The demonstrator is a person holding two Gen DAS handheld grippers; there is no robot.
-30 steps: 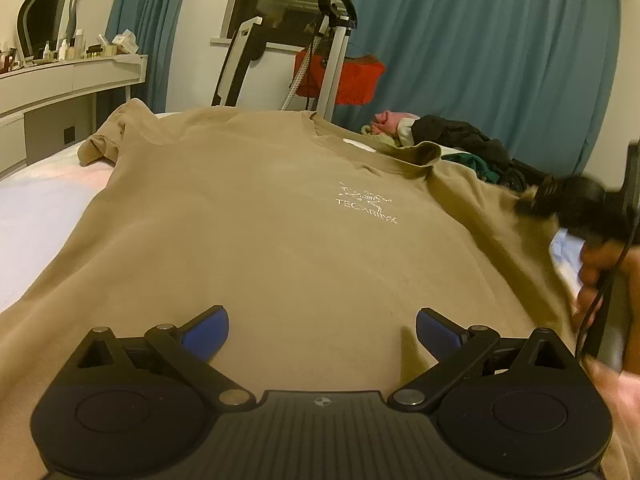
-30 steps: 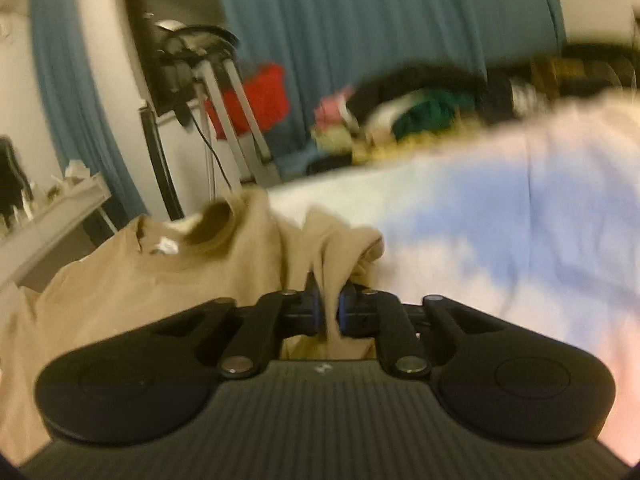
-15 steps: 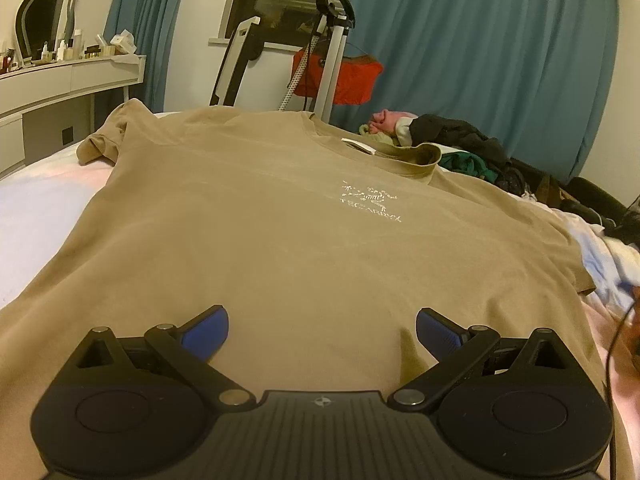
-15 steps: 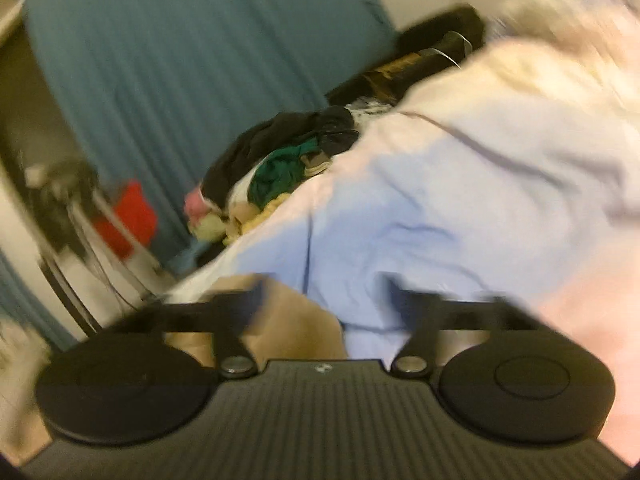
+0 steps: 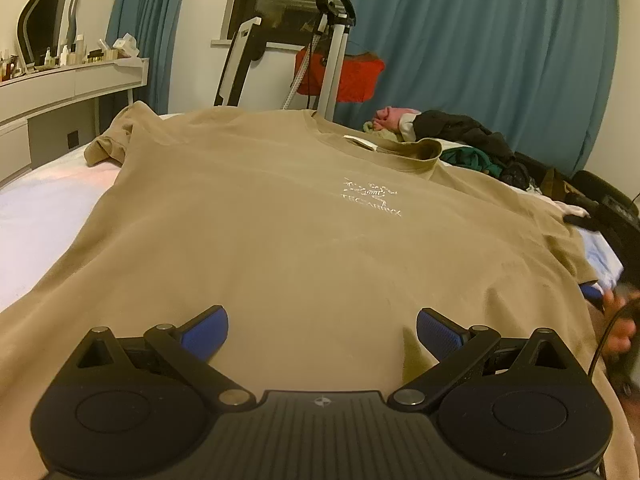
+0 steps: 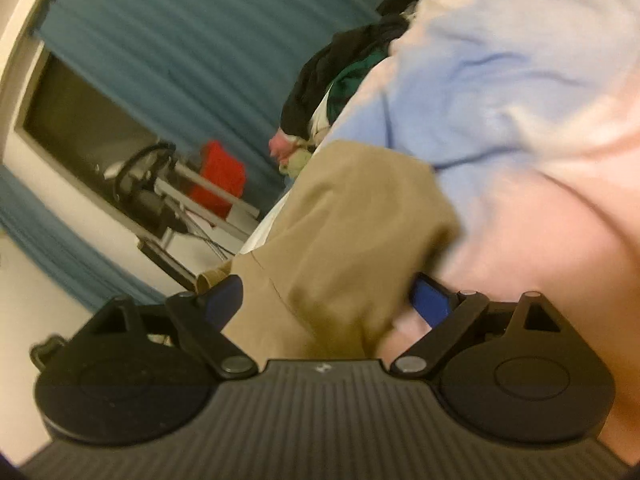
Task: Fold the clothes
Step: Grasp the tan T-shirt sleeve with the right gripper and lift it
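Note:
A tan T-shirt (image 5: 280,232) with a small white chest print lies spread face up on the bed, collar at the far end. My left gripper (image 5: 320,330) hovers open over its near hem, blue pads wide apart and empty. In the right wrist view the picture is rolled and blurred. My right gripper (image 6: 326,300) stands open there, and the shirt's right sleeve (image 6: 352,232) lies loose between the pads without being pinched. A blue pad of the right gripper (image 5: 591,293) and a hand (image 5: 618,336) show at the shirt's right edge in the left wrist view.
The bed sheet (image 5: 44,208) is white, pink and pale blue. A heap of dark and green clothes (image 5: 472,144) lies beyond the collar. Behind stand a garment steamer (image 5: 332,40), a red bag (image 5: 340,76), teal curtains (image 5: 480,48) and a dresser shelf (image 5: 72,80) at the left.
My right gripper let go of the sleeve, opened wide, rolled and sank to the shirt's right edge. The sleeve now lies flat. My left gripper stayed put.

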